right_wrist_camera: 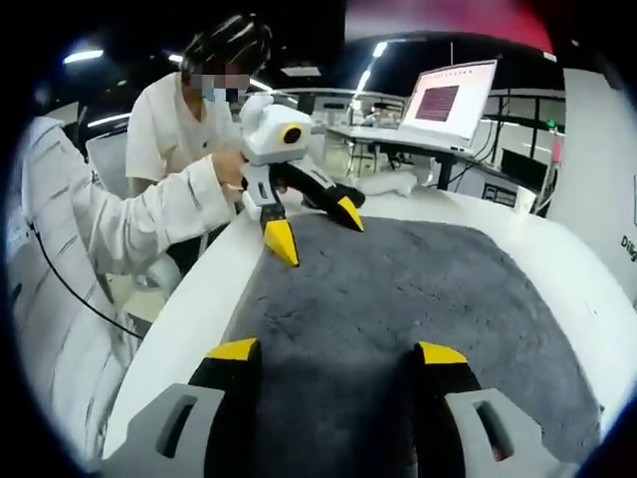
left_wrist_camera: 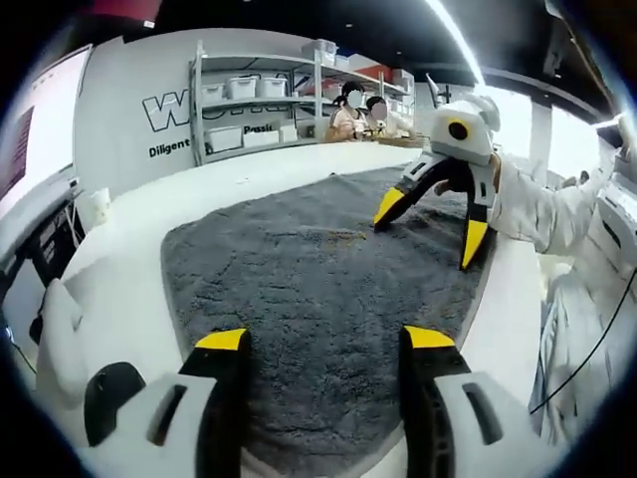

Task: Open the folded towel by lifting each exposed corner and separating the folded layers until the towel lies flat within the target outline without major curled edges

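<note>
A dark grey fluffy towel [left_wrist_camera: 318, 269] [right_wrist_camera: 398, 289] lies spread out on a white table [left_wrist_camera: 139, 229]. In the left gripper view my left gripper [left_wrist_camera: 324, 339] stands open over the towel's near edge, nothing between its yellow-tipped fingers. Across the towel my right gripper [left_wrist_camera: 431, 225] is open too, its tips down by the far right edge. In the right gripper view my right gripper [right_wrist_camera: 337, 351] is open above the towel. The left gripper [right_wrist_camera: 316, 228] shows opposite, open, one tip on the towel's edge.
A shelf with white bins [left_wrist_camera: 254, 100] stands by the back wall, with people [left_wrist_camera: 358, 110] seated near it. An open laptop [right_wrist_camera: 448, 100] sits on a desk behind the table. A person's white sleeve [right_wrist_camera: 149, 209] and a black cable [left_wrist_camera: 587, 349] run alongside.
</note>
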